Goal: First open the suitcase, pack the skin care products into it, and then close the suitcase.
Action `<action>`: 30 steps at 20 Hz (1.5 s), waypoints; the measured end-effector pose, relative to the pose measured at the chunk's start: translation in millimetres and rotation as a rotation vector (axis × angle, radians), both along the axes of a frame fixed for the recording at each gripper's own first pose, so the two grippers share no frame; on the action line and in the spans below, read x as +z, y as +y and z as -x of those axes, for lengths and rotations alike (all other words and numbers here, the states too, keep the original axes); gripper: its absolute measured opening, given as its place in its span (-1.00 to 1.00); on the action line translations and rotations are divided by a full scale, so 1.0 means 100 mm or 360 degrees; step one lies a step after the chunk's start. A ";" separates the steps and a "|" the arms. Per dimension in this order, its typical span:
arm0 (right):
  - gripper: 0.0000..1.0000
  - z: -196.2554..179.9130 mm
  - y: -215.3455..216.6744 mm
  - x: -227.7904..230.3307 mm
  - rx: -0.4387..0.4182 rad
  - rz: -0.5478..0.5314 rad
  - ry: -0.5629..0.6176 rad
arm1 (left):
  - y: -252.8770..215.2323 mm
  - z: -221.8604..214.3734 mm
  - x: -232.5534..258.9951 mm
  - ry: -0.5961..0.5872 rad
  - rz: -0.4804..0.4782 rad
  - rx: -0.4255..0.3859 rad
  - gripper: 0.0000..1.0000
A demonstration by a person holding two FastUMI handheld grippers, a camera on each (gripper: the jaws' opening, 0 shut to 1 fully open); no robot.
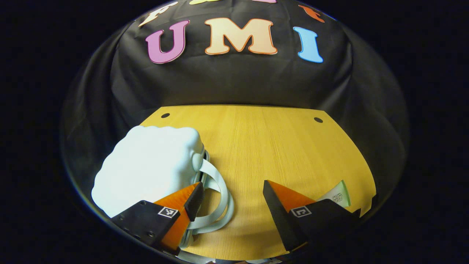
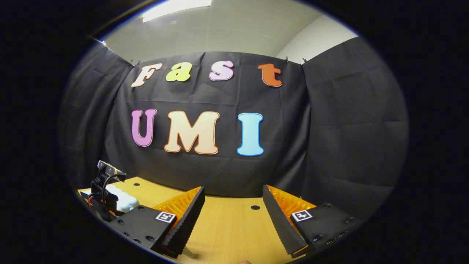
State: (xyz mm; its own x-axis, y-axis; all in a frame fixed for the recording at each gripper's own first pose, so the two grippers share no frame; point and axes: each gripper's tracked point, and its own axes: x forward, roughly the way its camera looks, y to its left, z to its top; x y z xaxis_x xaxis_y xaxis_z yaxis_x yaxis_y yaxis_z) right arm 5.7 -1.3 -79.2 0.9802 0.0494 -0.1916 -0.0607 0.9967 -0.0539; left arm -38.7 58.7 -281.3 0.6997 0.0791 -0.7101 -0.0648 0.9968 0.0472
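Left claw (image 1: 232,200) hung wide apart, gripping nothing, low over the table (image 1: 278,146), one finger by the closed case (image 1: 146,165) and its handle (image 1: 221,190). Right claw (image 2: 232,220) was apart too. A tube (image 1: 339,194) lay near; a missed grab might slide the case

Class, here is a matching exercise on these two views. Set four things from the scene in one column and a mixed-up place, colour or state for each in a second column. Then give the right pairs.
Things:
1. suitcase
2. tube
3. table
4. right claw

Descriptions:
A. open, with nothing between its fingers
B. yellow wood with small dark holes
C. pale and bumpy, at the left of the left gripper view
D. partly hidden behind a finger, at the right of the left gripper view

Pairs: 1-C; 2-D; 3-B; 4-A
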 end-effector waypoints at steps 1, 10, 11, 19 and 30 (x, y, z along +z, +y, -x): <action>0.96 0.02 -0.02 0.00 -0.0013 0.0006 0.0002 | 0.01 0.00 -0.07 0.0027 -0.0001 0.0000 0.89; 0.96 0.12 -0.22 -0.10 -0.0071 0.0074 0.0055 | 0.05 0.02 -0.62 0.0324 0.0106 0.0066 0.58; 0.97 0.11 -0.24 -0.11 -0.0080 0.0076 0.0057 | 0.05 0.02 -0.65 0.0340 0.0113 0.0072 0.50; 0.97 0.09 -0.17 -0.23 -0.0037 0.0086 0.0059 | 0.19 0.01 -0.66 0.0393 0.0027 -0.0042 -0.84; 0.97 0.06 0.13 -0.30 0.0063 -0.0023 0.0048 | 0.16 -0.08 -0.13 0.0301 -0.0033 -0.0113 -1.00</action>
State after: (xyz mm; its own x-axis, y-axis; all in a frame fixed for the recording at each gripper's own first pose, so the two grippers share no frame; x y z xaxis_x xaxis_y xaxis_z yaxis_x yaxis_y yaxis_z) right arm -0.4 12.1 -108.9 0.9712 0.0907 -0.2202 -0.1013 0.9942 -0.0372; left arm -31.1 74.9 -294.5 0.5583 0.0503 -0.8281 0.0179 0.9972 0.0726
